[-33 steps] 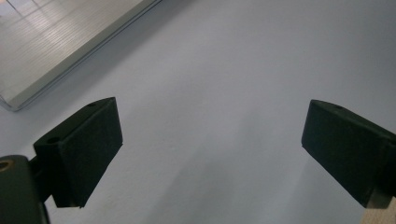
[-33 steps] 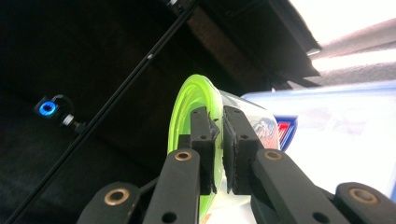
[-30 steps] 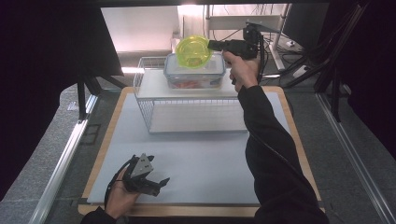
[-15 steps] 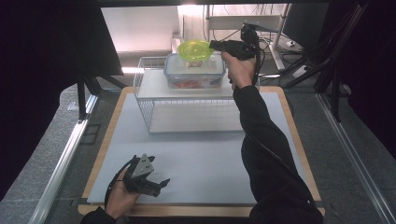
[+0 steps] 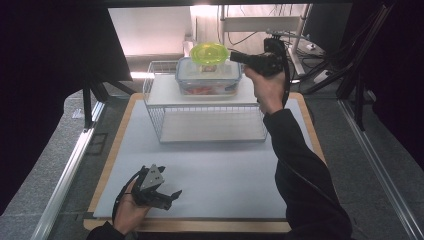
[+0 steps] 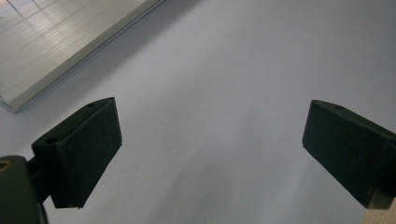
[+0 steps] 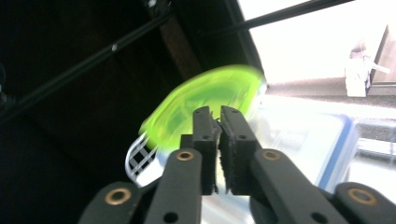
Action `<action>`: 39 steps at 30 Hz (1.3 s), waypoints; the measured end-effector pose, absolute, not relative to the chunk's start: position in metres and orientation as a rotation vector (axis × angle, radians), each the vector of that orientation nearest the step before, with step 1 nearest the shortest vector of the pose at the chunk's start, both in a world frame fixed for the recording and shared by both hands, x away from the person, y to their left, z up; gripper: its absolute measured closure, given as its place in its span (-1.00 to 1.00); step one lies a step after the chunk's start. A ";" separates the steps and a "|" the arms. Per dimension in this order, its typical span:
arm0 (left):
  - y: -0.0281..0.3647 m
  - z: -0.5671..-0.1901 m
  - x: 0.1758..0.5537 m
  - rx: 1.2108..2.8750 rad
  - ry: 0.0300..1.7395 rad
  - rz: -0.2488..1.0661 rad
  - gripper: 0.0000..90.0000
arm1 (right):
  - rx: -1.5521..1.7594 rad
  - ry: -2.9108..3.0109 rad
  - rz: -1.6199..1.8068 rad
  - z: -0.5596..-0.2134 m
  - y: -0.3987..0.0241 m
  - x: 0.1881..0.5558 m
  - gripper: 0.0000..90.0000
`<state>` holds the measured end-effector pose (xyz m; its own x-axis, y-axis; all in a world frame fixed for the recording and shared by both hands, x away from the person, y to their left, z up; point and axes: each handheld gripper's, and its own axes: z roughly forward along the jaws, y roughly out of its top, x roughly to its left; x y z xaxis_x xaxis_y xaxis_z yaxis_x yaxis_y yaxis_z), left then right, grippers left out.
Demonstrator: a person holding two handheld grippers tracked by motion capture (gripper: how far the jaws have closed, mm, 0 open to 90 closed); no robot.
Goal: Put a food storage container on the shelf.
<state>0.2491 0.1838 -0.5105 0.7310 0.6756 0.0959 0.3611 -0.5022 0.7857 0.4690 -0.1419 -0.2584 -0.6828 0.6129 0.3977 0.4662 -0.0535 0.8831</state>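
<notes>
The plate [image 5: 209,52] is glossy, see-through green plastic. The box [image 5: 208,78] under it is clear plastic, set on a rack [image 5: 210,120] of thin white metal wire. The desk [image 5: 225,175] has a matt, smooth pale top with a wooden edge. The jaws are matt black.

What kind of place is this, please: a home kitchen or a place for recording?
Probably a recording bench in a lab, not a kitchen. A white mat in a wooden frame carries a wire rack, dark screens stand at the sides, and cables and metal frames fill the back.
</notes>
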 end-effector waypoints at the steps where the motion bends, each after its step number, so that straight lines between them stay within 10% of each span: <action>1: 0.184 -0.511 0.249 2.140 0.781 0.506 -0.90 | 1.162 2.100 1.820 -0.262 -0.138 0.464 1.00; 27: 0.184 -0.511 0.249 2.140 0.774 0.500 -0.90 | 0.978 2.233 1.480 -0.292 -0.082 0.470 0.99; 39: 0.183 -0.512 0.249 2.147 0.774 0.499 -0.90 | 0.871 2.279 1.497 -0.317 -0.103 0.433 -0.04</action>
<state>0.2491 0.1831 -0.5116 0.7368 0.6696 0.0935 0.3617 -0.5071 0.7823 0.4332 -0.1035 -0.3169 -0.7795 0.6194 0.0928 0.3314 0.2821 0.9003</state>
